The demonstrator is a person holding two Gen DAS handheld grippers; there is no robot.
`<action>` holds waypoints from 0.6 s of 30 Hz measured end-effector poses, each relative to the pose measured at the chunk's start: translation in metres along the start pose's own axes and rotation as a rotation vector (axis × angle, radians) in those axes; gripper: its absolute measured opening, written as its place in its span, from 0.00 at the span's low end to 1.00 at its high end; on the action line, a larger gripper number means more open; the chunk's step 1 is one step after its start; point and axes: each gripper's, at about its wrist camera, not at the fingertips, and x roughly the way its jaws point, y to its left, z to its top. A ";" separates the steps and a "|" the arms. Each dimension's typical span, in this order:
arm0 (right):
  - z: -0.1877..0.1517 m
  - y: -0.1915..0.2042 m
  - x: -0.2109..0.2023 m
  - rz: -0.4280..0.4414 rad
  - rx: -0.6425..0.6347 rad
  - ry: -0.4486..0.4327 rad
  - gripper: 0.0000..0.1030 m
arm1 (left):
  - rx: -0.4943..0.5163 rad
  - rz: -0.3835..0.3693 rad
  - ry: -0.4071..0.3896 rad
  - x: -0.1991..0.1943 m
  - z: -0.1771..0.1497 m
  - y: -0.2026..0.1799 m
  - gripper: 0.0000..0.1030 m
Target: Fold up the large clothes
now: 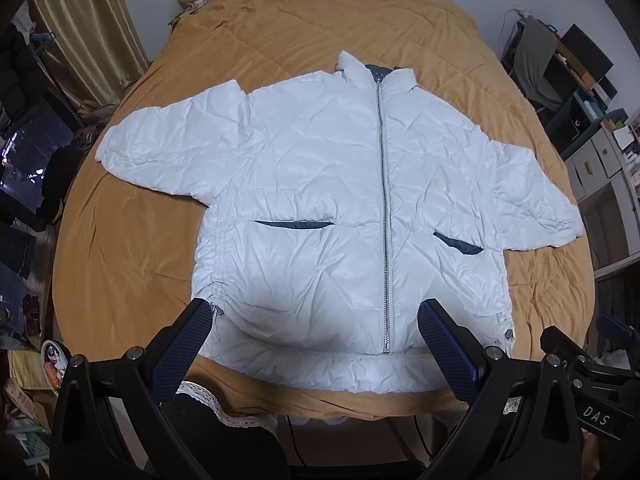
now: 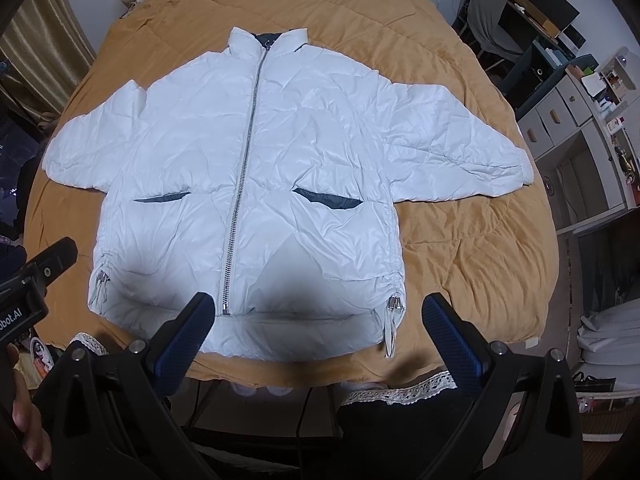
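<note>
Ahead of both tools, jacket (image 1: 340, 200) lies flat, zipped. Puffy, light, slick shell, I reckon. Left gripper (image 1: 316, 336) and right gripper (image 2: 316, 330) wide, empty. I'd pinch sleeve cuffs.

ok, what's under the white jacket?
The white jacket lies flat, zipped, on a mustard quilt that shows all round it. Whatever sits directly beneath the jacket is covered. Dark blue lining shows inside the pocket slits. Both grippers hover open, holding nothing.
</note>
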 end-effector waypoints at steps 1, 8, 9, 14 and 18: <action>0.000 0.000 0.000 0.000 0.000 0.001 1.00 | 0.000 0.000 0.001 0.000 0.000 0.000 0.99; -0.001 -0.001 0.002 0.007 0.001 0.012 1.00 | -0.005 -0.003 0.012 0.004 0.000 0.002 0.99; -0.001 -0.001 0.002 0.007 0.000 0.014 1.00 | -0.005 -0.003 0.014 0.005 0.000 0.002 0.99; 0.000 0.000 0.003 0.010 -0.004 0.024 1.00 | -0.007 -0.004 0.017 0.006 -0.001 0.002 1.00; 0.000 0.001 0.004 0.010 -0.005 0.026 1.00 | -0.010 -0.003 0.018 0.006 -0.001 0.003 0.99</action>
